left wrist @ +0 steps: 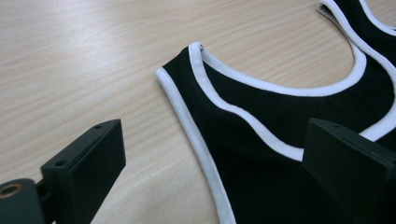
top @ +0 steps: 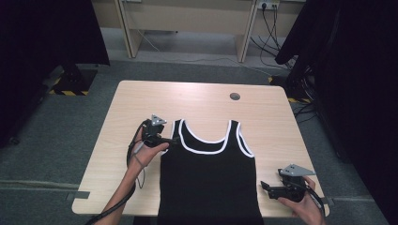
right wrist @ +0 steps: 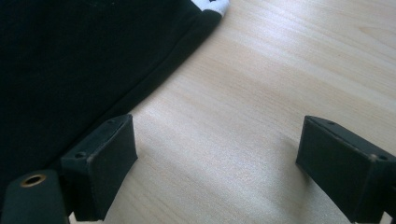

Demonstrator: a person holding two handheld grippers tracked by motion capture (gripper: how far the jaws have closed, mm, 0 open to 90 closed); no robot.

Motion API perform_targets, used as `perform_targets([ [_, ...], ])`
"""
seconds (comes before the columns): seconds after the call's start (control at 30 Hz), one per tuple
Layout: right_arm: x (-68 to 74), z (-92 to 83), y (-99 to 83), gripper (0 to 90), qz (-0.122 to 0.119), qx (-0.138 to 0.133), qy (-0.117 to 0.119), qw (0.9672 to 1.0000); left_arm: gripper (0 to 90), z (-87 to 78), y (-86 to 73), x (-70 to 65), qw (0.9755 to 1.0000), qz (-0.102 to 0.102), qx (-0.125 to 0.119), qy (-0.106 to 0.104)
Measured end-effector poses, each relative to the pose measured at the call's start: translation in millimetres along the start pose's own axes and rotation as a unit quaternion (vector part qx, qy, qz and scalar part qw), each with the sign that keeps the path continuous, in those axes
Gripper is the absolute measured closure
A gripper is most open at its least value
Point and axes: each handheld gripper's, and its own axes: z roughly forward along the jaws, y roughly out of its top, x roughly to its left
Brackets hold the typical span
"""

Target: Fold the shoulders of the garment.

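1. A black tank top (top: pixel 209 180) with white trim lies flat on the light wooden table (top: pixel 197 96), neckline toward the far side and hem running off the near edge.
2. My left gripper (top: pixel 172 139) sits at the garment's left shoulder strap (left wrist: pixel 184 70), at the armhole's upper end.
3. In the left gripper view my jaws are spread wide: one hangs over bare wood, the other over the black cloth, with the white-edged armhole (left wrist: pixel 196 140) running between them. Nothing is pinched.
4. My right gripper (top: pixel 264 186) is near the table's near right corner, just beside the top's right side seam, its jaws pointing toward the cloth.
5. In the right gripper view those jaws are also spread apart: one sits right at the black side edge (right wrist: pixel 154 79), the other over bare wood. Whether it touches the cloth I cannot tell.
6. A small round grommet (top: pixel 235 96) lies in the table beyond the neckline.
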Motion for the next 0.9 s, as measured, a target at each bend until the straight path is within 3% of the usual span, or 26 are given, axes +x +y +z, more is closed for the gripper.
perform_targets([
  [0.57, -0.3, -0.1, -0.1, 12.4, -0.002, 0.000, 0.002, 1.0000, 6.3, 25.1, 17.6, 9.0, 0.9998, -0.015, 0.007, 0.012],
  [0.9, -0.3, -0.1, -0.1, 12.4, -0.002, 0.000, 0.002, 1.0000, 7.2, 49.3, 21.9, 3.3, 0.9996, -0.014, 0.018, 0.014],
])
